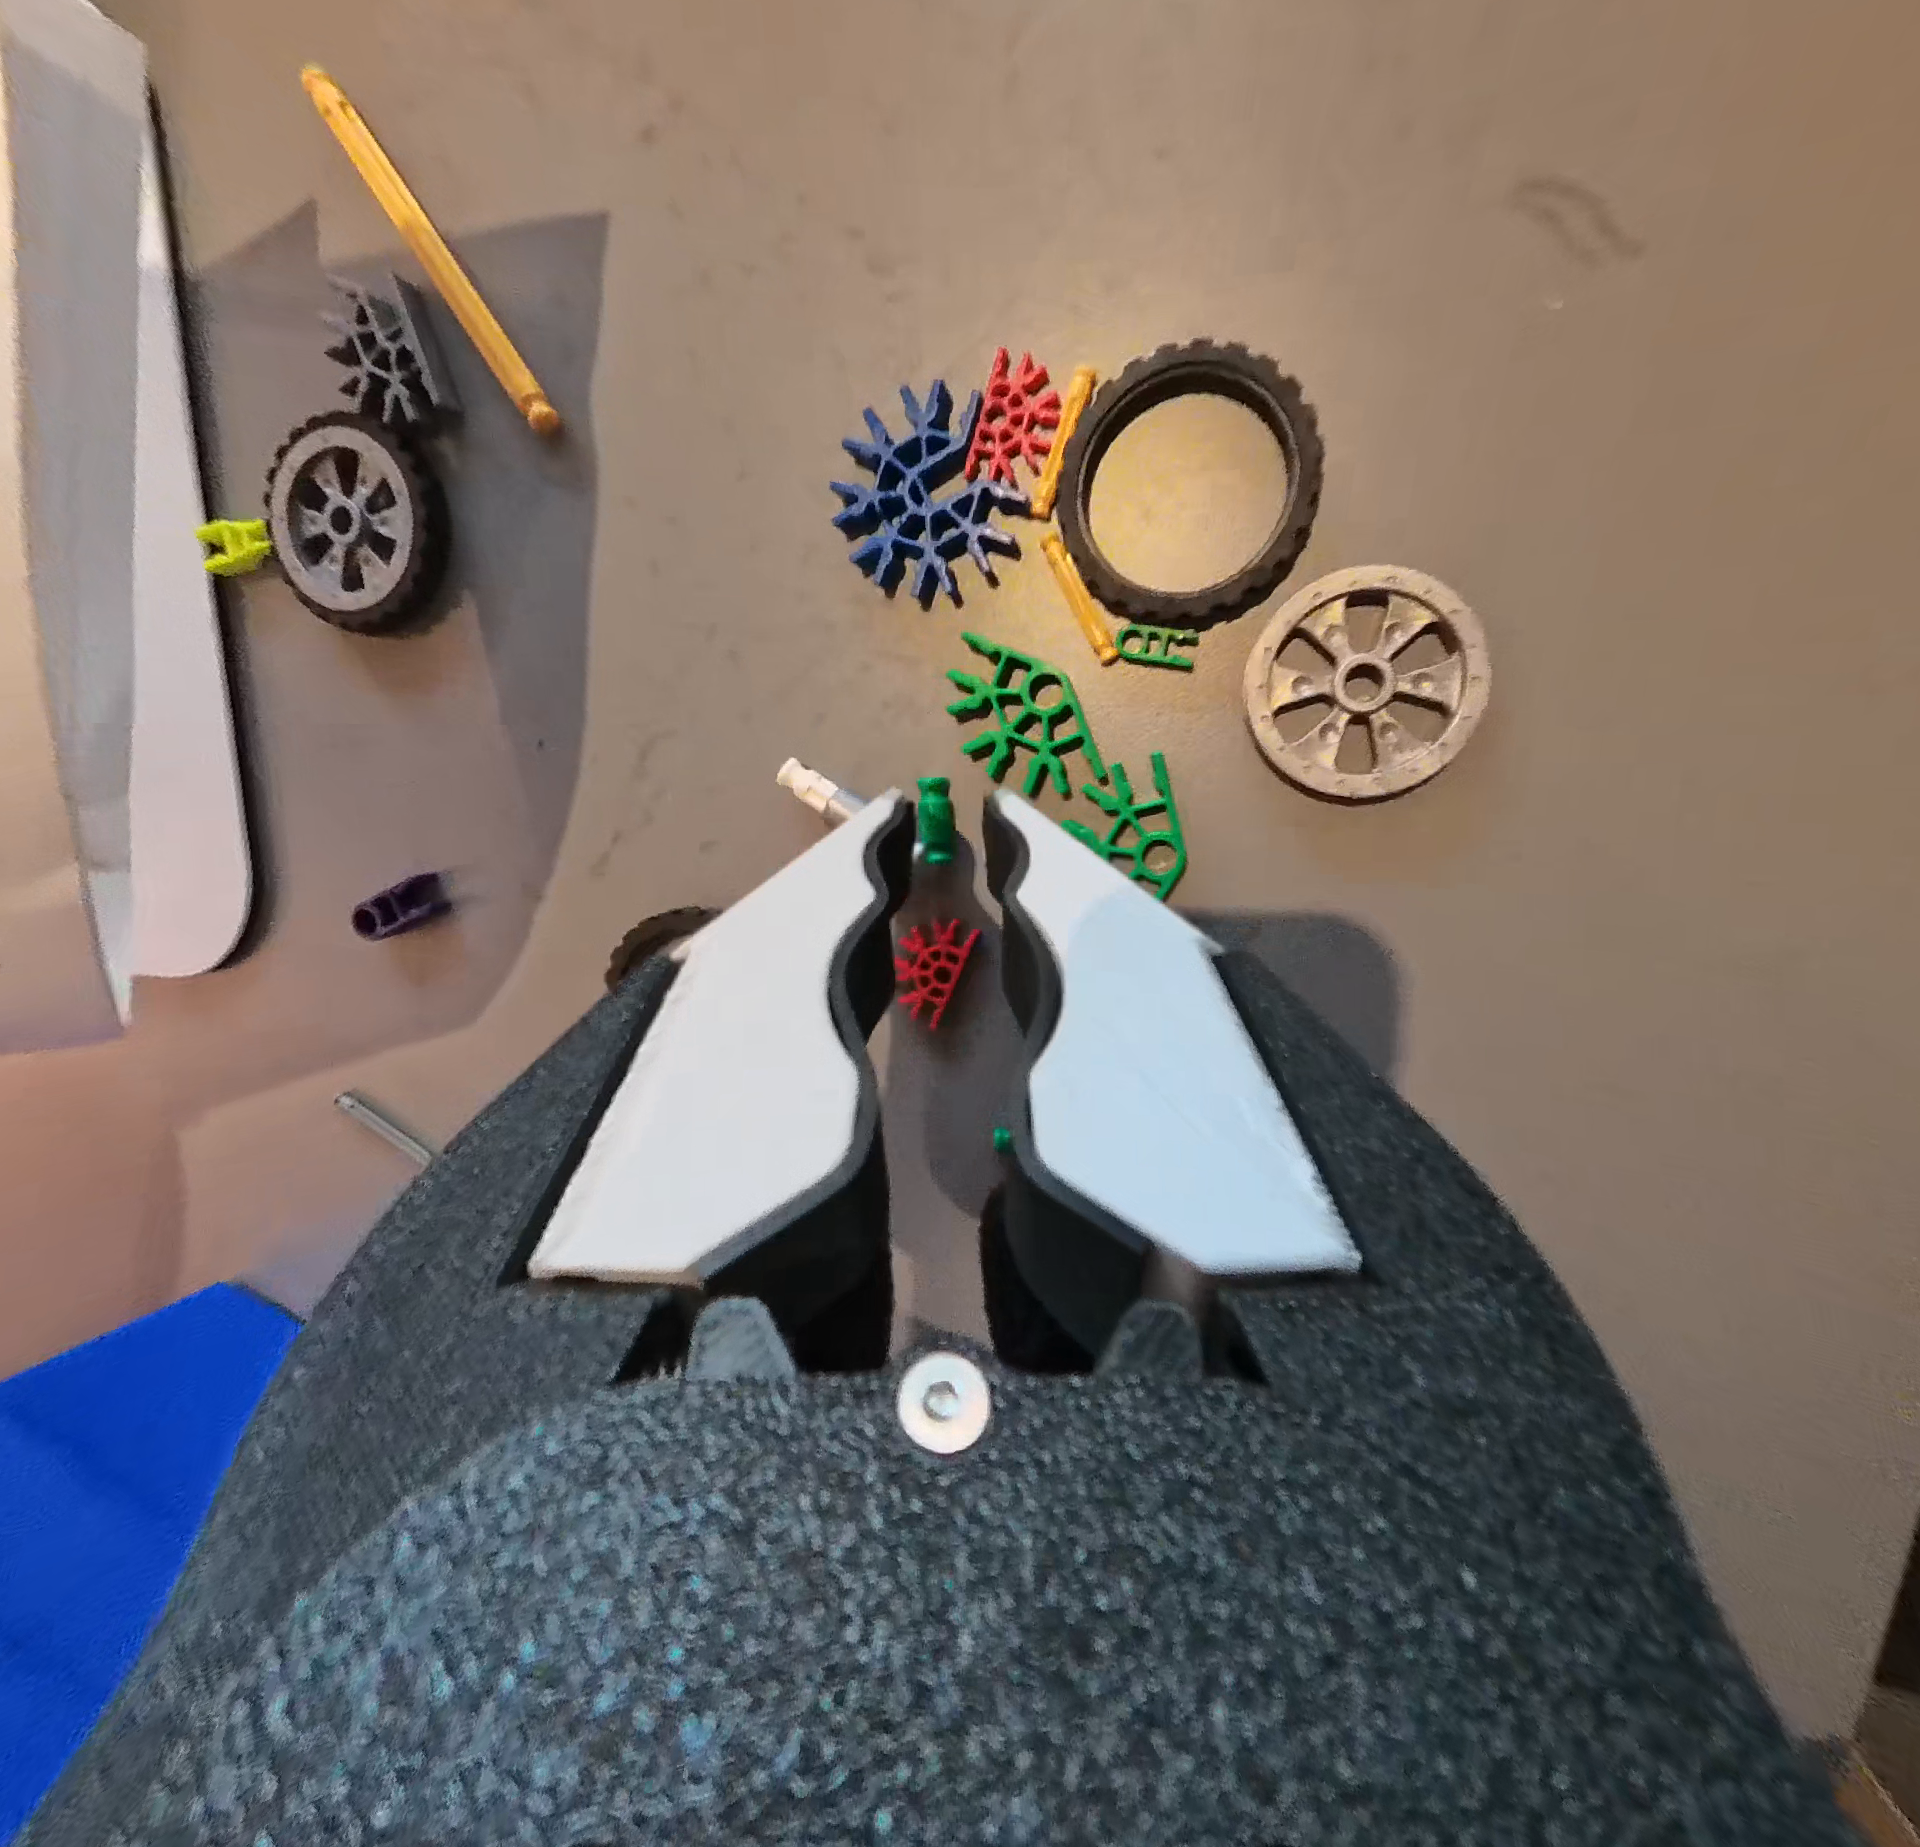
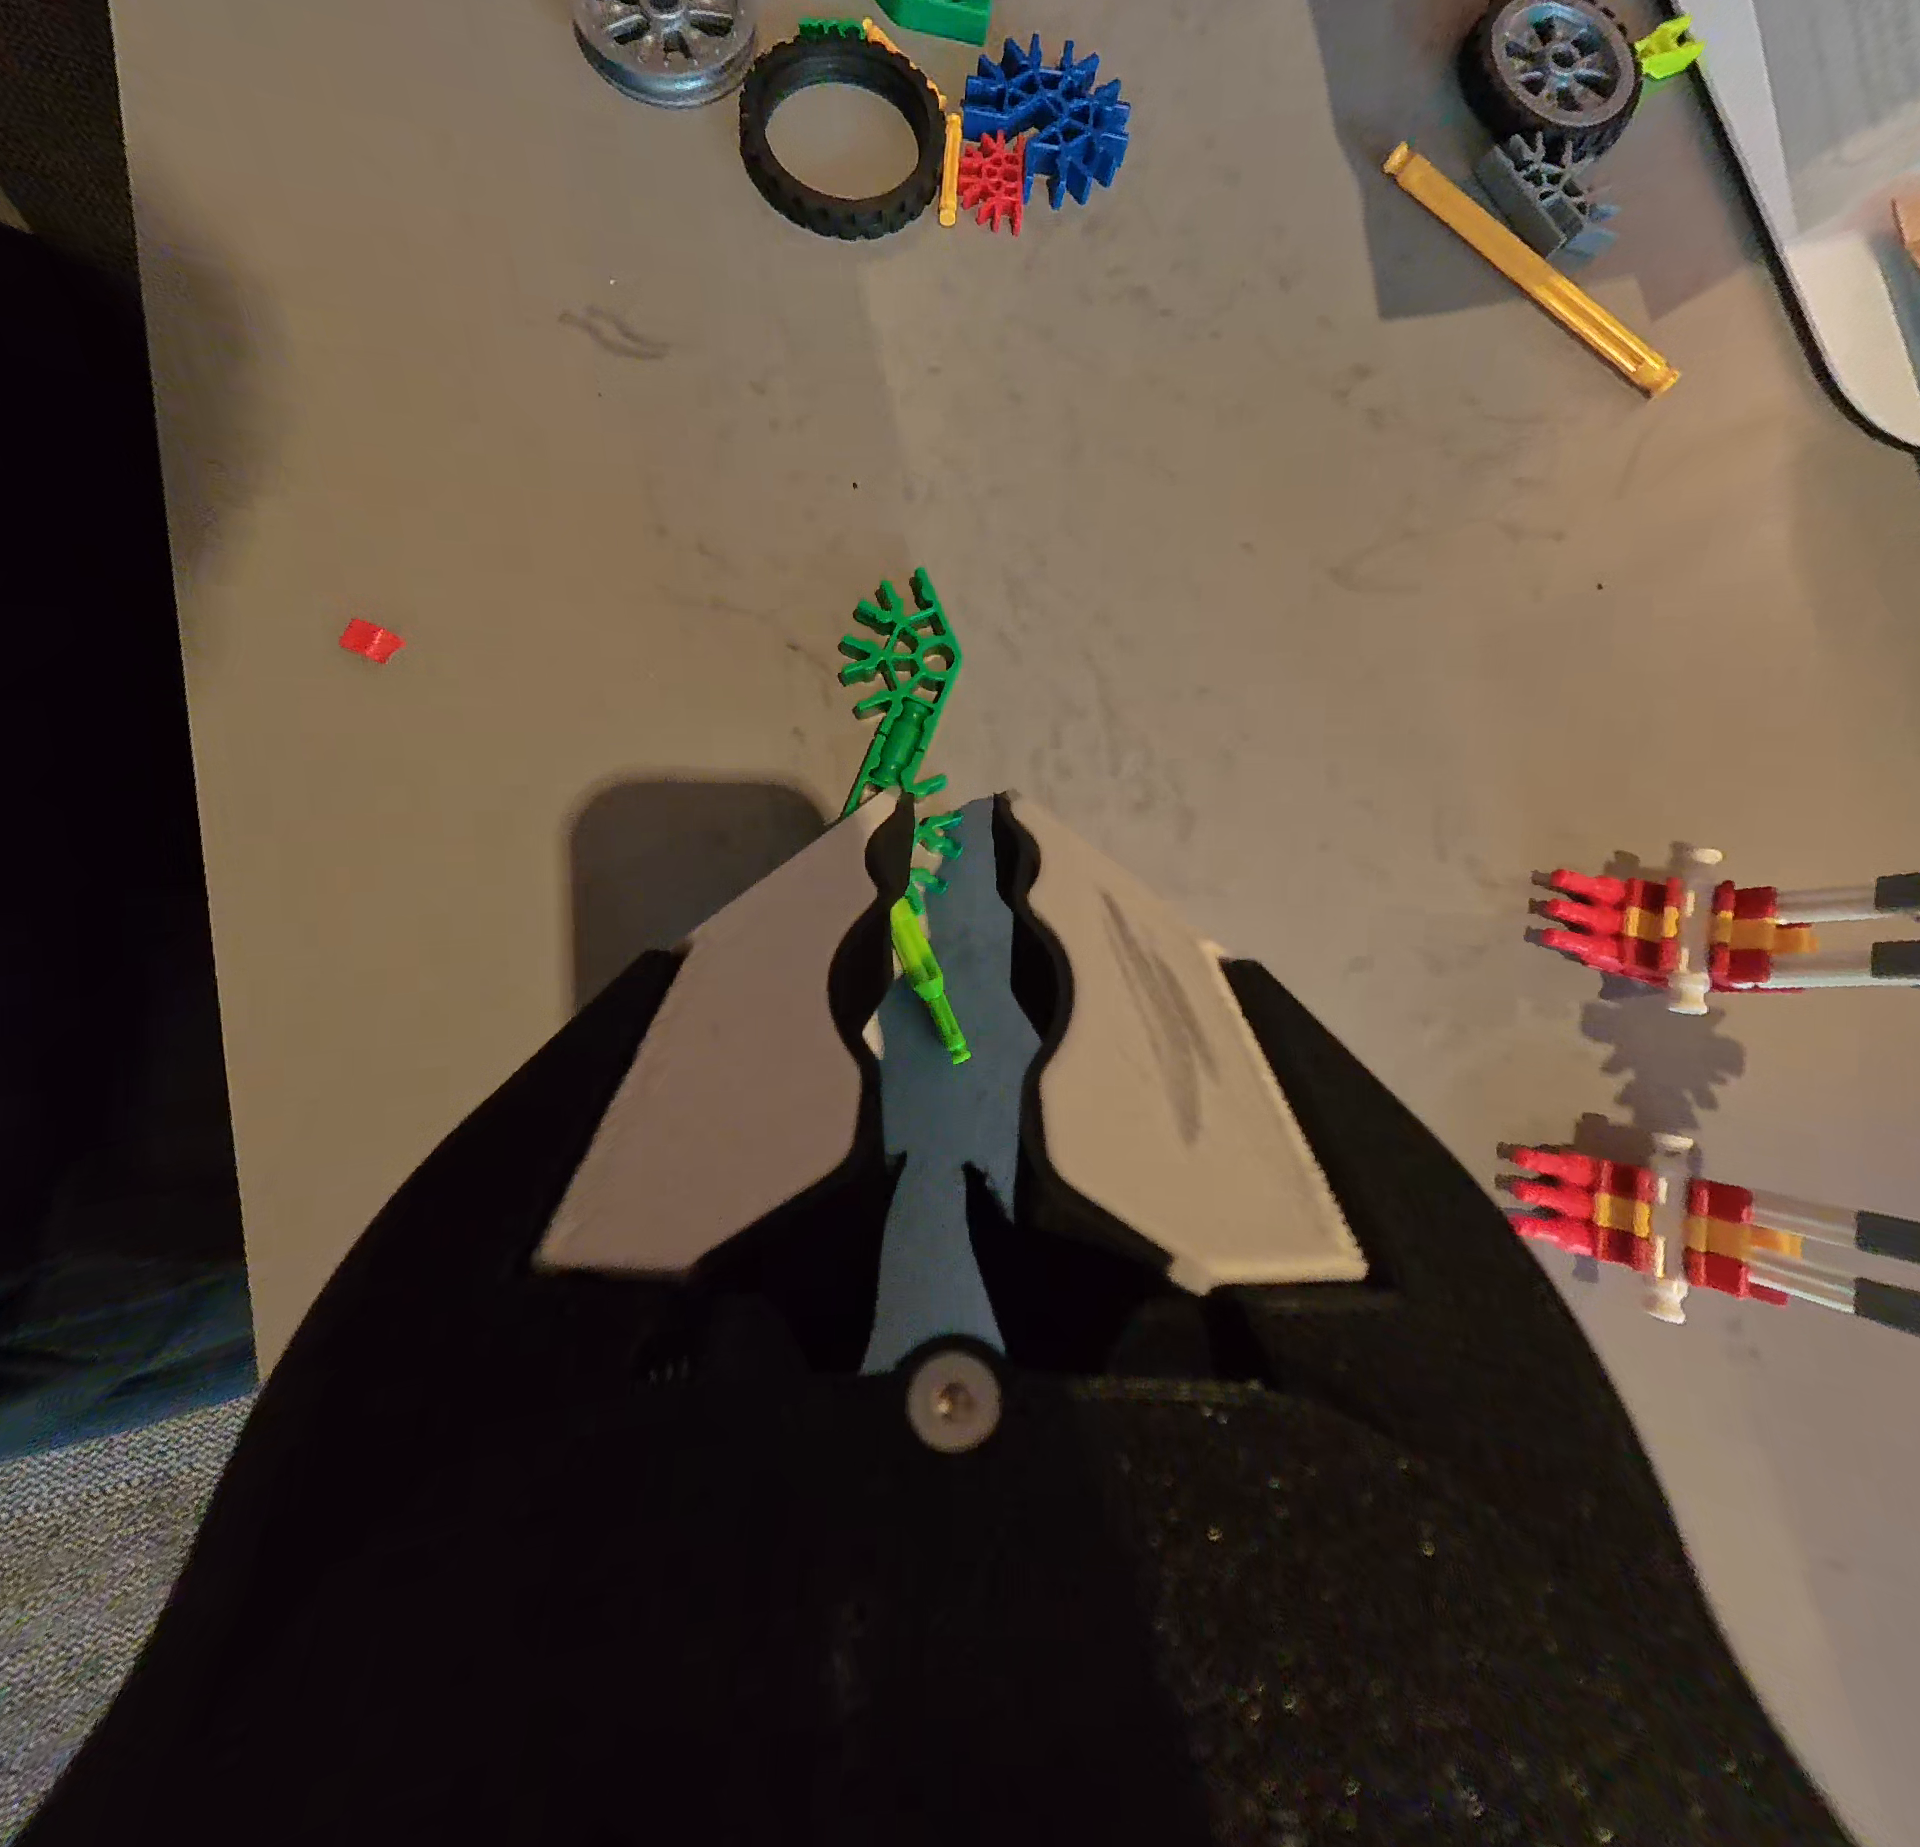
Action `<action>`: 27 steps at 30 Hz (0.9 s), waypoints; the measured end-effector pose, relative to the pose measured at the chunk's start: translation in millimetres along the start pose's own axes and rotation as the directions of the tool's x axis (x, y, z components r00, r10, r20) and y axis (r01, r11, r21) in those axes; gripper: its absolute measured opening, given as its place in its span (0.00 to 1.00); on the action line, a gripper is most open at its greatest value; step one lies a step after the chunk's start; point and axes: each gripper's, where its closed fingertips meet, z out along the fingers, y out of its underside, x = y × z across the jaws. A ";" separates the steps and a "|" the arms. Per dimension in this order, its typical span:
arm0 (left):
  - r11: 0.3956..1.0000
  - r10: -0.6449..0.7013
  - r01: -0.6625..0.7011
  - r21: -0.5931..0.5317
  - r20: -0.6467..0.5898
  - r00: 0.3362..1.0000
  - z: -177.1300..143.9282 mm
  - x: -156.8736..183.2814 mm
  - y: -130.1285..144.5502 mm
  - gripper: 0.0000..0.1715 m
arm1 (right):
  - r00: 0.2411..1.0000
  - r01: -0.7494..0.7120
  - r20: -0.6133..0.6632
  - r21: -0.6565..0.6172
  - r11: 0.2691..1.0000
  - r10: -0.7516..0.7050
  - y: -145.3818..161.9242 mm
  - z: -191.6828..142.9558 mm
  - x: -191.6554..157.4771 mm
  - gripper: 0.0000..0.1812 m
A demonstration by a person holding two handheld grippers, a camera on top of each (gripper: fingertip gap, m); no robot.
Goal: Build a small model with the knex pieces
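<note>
In the left wrist view my left gripper (image 1: pixel 943 808) hangs over a tan table with its jaws a little apart. A short dark green rod (image 1: pixel 935 821) lies between the fingertips, close to the left finger; nothing is gripped. A small red connector (image 1: pixel 935 971) lies on the table under the fingers. Green connectors (image 1: pixel 1023 711) lie just ahead to the right. In the right wrist view my right gripper (image 2: pixel 951 808) has its jaws apart. A green connector-and-rod piece (image 2: pixel 906 675) reaches in between the fingers and ends in a light green rod (image 2: pixel 928 976) beside the left finger.
Ahead of the left gripper lie a blue connector (image 1: pixel 920 493), a black tyre (image 1: pixel 1195 478), a grey wheel hub (image 1: pixel 1366 680), a long yellow rod (image 1: pixel 426 244) and a tyred wheel (image 1: pixel 348 524). Two red, yellow and white assemblies (image 2: pixel 1631 924) stand right of the right gripper. The table edge (image 2: pixel 197 862) runs on the left. About 20 centimetres separates my left fingertips from my right.
</note>
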 end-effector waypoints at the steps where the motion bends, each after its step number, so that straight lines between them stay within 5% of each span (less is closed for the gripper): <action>1: 1.000 -0.004 0.004 -0.002 -0.008 1.000 2.1 0.4 1.4 0.07 | 1.000 -0.002 -0.001 0.001 1.000 0.002 0.6 -0.5 0.0 0.08; 15: 0.999 -0.029 0.029 0.026 0.009 1.000 4.0 -2.9 0.1 0.03 | 1.000 -0.015 -0.018 0.025 1.000 0.016 5.3 -9.5 5.4 0.08; 27: 0.994 0.049 -0.052 0.093 0.045 0.998 -4.1 0.3 -42.6 0.03 | 1.000 -0.022 0.018 0.017 1.000 0.022 6.1 -6.4 -1.8 0.09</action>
